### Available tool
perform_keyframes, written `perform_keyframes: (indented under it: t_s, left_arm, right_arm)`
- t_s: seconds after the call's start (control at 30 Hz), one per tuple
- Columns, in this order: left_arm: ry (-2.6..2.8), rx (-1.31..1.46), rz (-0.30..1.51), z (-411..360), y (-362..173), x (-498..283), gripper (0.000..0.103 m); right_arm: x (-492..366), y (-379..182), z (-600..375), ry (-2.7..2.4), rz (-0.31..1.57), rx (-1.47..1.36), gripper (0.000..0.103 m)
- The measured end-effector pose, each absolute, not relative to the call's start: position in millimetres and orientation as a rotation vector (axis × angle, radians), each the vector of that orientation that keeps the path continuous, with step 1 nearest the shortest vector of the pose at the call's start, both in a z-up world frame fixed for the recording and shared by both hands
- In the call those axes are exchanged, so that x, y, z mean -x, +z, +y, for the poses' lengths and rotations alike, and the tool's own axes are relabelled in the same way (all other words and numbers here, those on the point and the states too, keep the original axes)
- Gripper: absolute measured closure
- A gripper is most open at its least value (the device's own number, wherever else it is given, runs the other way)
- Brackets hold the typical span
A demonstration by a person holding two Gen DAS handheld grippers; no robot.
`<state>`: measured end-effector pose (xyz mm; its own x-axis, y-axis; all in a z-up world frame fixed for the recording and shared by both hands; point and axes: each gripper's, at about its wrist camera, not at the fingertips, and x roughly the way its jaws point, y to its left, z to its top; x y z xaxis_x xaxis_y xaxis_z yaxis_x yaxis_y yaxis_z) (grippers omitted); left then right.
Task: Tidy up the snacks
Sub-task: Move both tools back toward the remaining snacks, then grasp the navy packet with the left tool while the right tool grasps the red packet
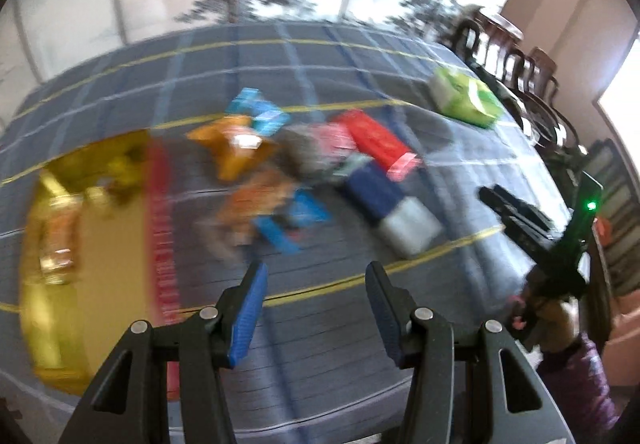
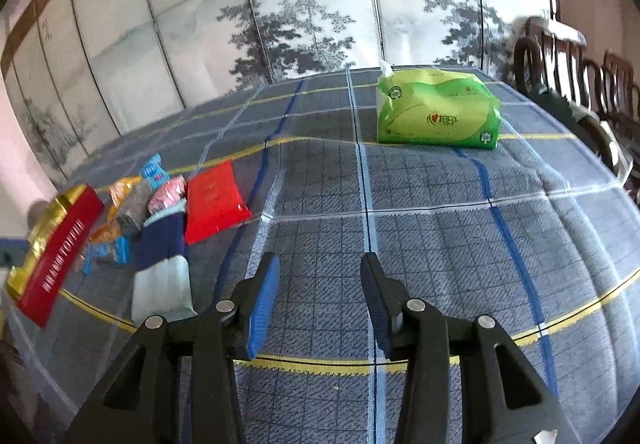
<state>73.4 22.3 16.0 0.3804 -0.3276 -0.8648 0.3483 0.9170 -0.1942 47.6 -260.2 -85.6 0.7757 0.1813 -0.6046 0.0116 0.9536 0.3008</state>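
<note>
A pile of snack packets lies on the blue plaid tablecloth (image 2: 420, 244): a red packet (image 1: 374, 138) (image 2: 212, 200), a navy and white packet (image 1: 390, 208) (image 2: 162, 260), orange packets (image 1: 236, 148), small blue packets (image 1: 260, 110) and a pink one (image 2: 168, 194). A gold box with a red side (image 1: 80, 244) (image 2: 60, 244) stands left of the pile, one packet inside it. My left gripper (image 1: 316, 308) is open and empty, above the cloth before the pile. My right gripper (image 2: 318, 304) is open and empty, right of the pile; it also shows in the left wrist view (image 1: 516, 212).
A green tissue pack (image 2: 436, 112) (image 1: 466, 96) lies at the far right of the table. Dark wooden chairs (image 2: 580, 84) line the right edge. A painted folding screen (image 2: 280, 4) stands behind the table.
</note>
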Motion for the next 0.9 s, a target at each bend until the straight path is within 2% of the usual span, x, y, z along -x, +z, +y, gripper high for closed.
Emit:
perform_keyframes:
  t_s: [0.3, 0.47, 0.57, 0.9]
  left_arm:
    - [-0.334, 0.064, 1.312, -65.1, -31.5, -133.8, 0.051]
    - [-0.222, 0.048, 1.344, -82.4, -46.5, -153.2, 0.051]
    - [-0.153, 0.055, 1.347, -85.0, -52.1, -159.6, 0.043]
    - [-0.077, 0.053, 1.353, -108.3, -59.7, -173.8, 0.038]
  right_arm:
    - [-40.3, -83.6, -268.6, 0.189, 0.607, -0.372, 0.053]
    - [-38.2, -82.5, -270.1, 0.227, 0.589, -0.382, 0.050]
    - [-36.9, -81.3, -269.0, 0.249, 0.577, -0.378, 0.050]
    - [-33.9, -80.8, -275.0, 0.282, 0.557, -0.409, 0.045]
